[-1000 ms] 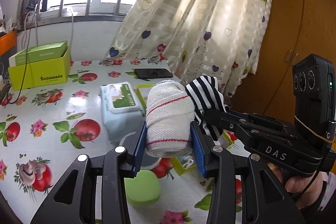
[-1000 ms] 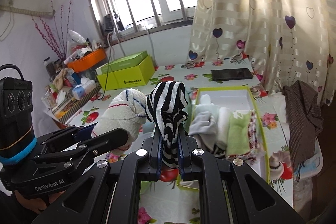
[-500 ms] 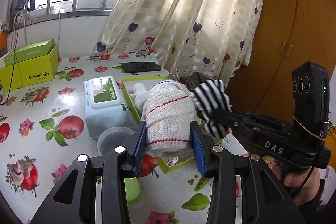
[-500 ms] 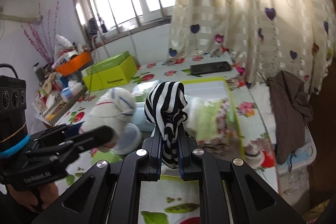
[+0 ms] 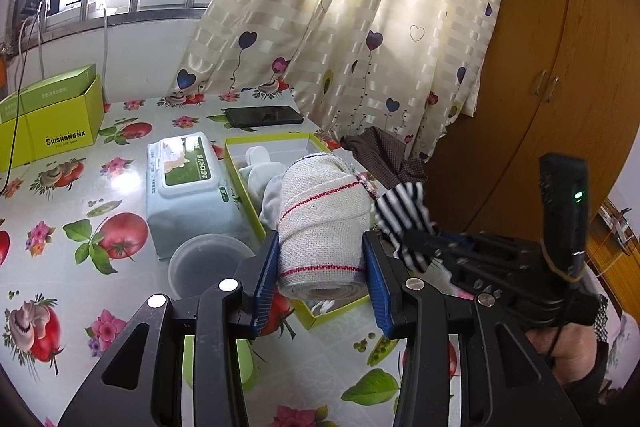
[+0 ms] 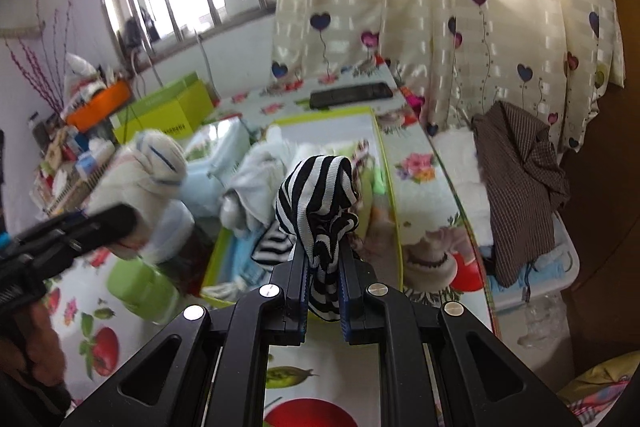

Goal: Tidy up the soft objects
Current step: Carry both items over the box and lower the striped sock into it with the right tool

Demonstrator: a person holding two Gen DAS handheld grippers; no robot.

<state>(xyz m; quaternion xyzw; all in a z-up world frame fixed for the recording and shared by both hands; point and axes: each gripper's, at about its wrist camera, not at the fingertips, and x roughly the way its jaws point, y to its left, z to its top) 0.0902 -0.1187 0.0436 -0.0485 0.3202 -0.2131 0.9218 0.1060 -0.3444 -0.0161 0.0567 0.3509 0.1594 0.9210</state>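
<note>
My left gripper (image 5: pixel 323 269) is shut on a rolled white cloth with red stripes (image 5: pixel 322 223), held above the near end of a lime-green box (image 5: pixel 269 141) that holds several folded soft items. My right gripper (image 6: pixel 323 289) is shut on a bunched black-and-white striped cloth (image 6: pixel 318 195), which sticks up over the same box (image 6: pixel 386 179). In the left wrist view the striped cloth (image 5: pixel 404 211) and the right gripper (image 5: pixel 408 239) sit just right of the white roll. The right wrist view shows the white roll (image 6: pixel 154 167) blurred at the left.
A wet-wipes pack (image 5: pixel 188 187), a clear round container (image 5: pixel 208 263) and a green cup (image 6: pixel 140 287) stand left of the box. A black phone (image 5: pixel 264 115) lies behind it, a yellow-green carton (image 5: pixel 48 123) at far left. Brown checked cloth (image 6: pixel 520 179) lies past the table's right edge.
Both grippers have come forward and lower toward the lime-green box, still holding their cloths. The right one moved more and now hangs over the box's near end.
</note>
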